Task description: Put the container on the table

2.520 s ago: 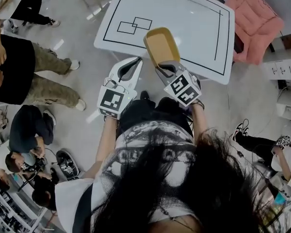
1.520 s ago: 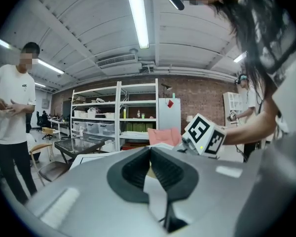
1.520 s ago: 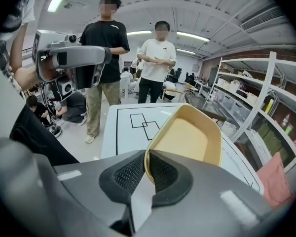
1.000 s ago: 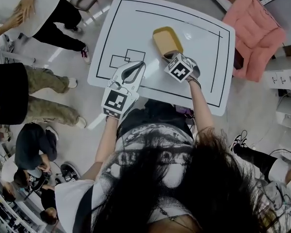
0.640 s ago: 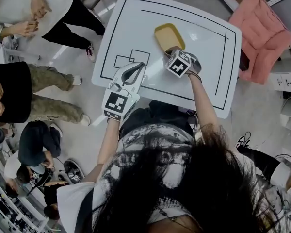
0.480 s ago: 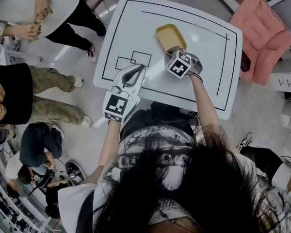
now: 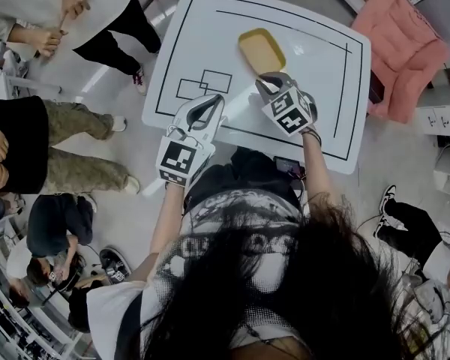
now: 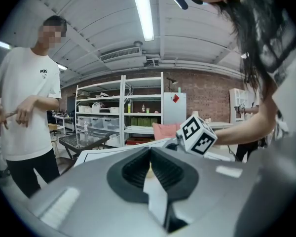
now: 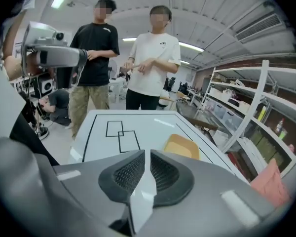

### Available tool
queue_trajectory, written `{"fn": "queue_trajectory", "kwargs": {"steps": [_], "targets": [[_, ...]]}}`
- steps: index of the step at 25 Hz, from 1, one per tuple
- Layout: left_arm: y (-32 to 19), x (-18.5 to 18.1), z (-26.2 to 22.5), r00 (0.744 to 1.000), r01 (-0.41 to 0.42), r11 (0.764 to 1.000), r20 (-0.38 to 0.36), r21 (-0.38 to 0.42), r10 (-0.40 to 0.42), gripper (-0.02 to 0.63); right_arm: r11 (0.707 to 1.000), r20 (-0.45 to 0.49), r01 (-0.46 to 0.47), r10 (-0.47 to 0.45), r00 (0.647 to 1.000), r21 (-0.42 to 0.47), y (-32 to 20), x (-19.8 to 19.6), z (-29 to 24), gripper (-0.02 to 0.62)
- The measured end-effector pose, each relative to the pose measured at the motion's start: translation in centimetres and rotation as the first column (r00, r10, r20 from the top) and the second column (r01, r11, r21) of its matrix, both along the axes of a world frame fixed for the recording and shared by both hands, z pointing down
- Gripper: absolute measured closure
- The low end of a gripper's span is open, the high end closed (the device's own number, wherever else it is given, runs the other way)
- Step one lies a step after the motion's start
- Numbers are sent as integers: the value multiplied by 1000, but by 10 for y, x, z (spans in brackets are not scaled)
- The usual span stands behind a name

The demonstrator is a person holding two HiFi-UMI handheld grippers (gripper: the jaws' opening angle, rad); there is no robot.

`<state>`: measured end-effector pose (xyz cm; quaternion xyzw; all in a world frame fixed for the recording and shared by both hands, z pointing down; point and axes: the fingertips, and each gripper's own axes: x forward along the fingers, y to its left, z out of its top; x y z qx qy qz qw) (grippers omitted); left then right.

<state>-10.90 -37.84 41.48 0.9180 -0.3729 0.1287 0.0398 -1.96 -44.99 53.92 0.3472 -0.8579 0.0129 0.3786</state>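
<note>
A shallow yellow container (image 7: 261,49) lies on the white table (image 7: 315,58), inside its black border line; the right gripper view shows the container (image 9: 181,146) just ahead and to the right. My right gripper (image 7: 266,86) sits a little nearer than the container, apart from it, its jaws shut with nothing between them (image 9: 147,153). My left gripper (image 7: 208,102) hovers over the table's near edge, also shut and empty (image 8: 150,149). The right gripper's marker cube (image 8: 196,135) shows in the left gripper view.
Two overlapping black squares (image 7: 204,85) are drawn on the table's left part. A pink cushioned seat (image 7: 401,40) stands beyond the table's right side. People stand and crouch on the floor at the left (image 7: 30,126). Shelving (image 9: 246,112) lines the right wall.
The right gripper carried the container from the near edge onto the table, let go of it and drew back toward me. The left gripper stayed near the edge.
</note>
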Motion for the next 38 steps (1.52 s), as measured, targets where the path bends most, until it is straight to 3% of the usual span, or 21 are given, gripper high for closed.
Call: {"fn": "queue_trajectory", "kwargs": {"steps": [5,15,24,30,38], "targets": [[20,-2,-4,1000,-9,1000,-5,22,9,606,996,116,-80,75,990,37,41,-3,-29,591],[81,-7,-16,998,-62,996,-18,61,63,606,985,281,-158,133,950,71,134,-23,-80,592],[133,-4,-7,995,-99,994,-19,45,100,606,984,294,-170,147,945,57,192,-30,-79,592],[155,13,5,993,-112,993,-27,37,113,606,982,317,-183,158,935,51,220,-18,-69,592],[186,36,-16,995,-97,994,-12,59,98,606,984,324,-166,137,936,63,265,3,-90,593]]}}
